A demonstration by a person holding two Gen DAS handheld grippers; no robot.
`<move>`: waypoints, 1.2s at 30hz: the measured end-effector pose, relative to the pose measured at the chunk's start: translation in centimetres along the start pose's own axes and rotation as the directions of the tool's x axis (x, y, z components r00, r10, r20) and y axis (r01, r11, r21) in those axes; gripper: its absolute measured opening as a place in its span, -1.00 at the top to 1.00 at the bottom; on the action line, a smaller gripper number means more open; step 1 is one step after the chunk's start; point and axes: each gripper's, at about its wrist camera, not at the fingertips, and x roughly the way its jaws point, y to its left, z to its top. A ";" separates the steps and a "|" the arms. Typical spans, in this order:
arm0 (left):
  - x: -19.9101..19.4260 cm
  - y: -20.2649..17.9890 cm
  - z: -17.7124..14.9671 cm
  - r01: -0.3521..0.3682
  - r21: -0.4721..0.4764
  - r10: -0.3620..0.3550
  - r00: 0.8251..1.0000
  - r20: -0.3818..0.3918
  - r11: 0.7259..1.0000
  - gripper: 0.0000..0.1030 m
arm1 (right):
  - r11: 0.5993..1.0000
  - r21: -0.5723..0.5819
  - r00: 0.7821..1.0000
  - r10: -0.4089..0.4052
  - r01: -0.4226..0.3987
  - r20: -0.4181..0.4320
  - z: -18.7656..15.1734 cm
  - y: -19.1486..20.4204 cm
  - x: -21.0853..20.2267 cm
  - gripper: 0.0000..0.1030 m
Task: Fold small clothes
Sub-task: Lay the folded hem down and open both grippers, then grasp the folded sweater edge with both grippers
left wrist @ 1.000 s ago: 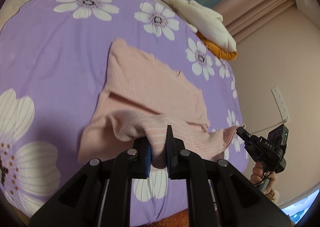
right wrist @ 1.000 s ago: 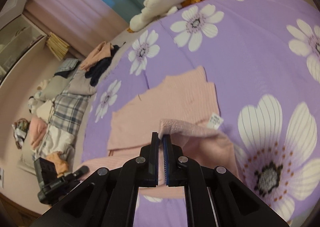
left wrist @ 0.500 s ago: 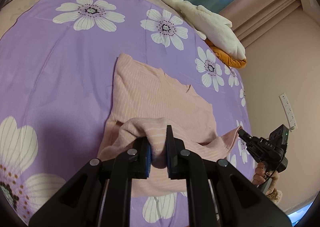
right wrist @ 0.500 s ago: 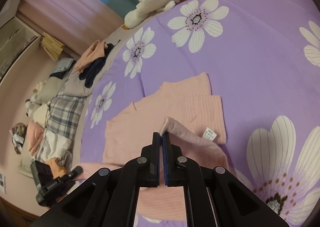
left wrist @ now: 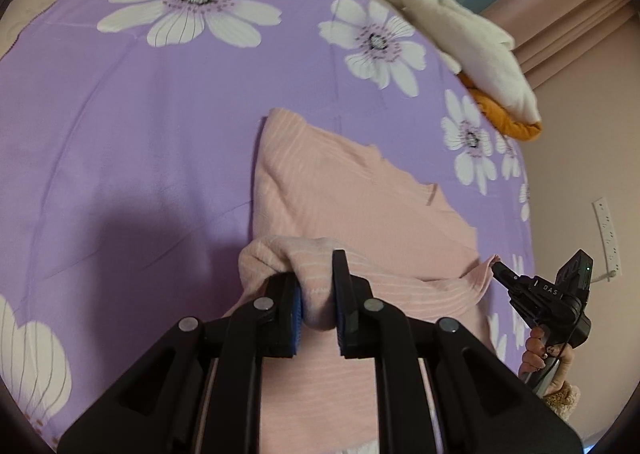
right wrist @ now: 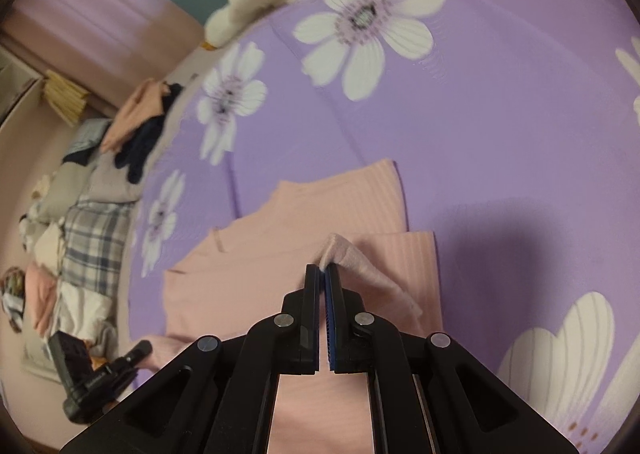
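A: So, what is the left wrist view showing?

B: The left gripper [left wrist: 316, 294] is pinching a bunched fold of the pink ribbed garment [left wrist: 352, 206], though its jaws are just beginning to ease apart with the cloth between them. The rest of the garment is lying flat on the purple flowered bed cover [left wrist: 140, 126], stretching ahead of the gripper. At the right edge, a hand [left wrist: 540, 350] is holding the right gripper [left wrist: 496, 268], which is nipping the same edge's other corner.

A: And the right wrist view?

B: The right gripper [right wrist: 323, 274] is pressed together on a thin pink corner. The garment's [right wrist: 280, 262] far end is lying straight ahead. Both grippers are sitting level along one edge, neither nearer, so the fold likely goes forward.
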 end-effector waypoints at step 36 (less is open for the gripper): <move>1.3 2.8 1.1 -0.120 -0.003 0.119 0.991 0.065 0.993 0.13 | 0.964 -0.186 0.981 -0.187 0.192 0.044 -0.7 1.1 1.5 0.03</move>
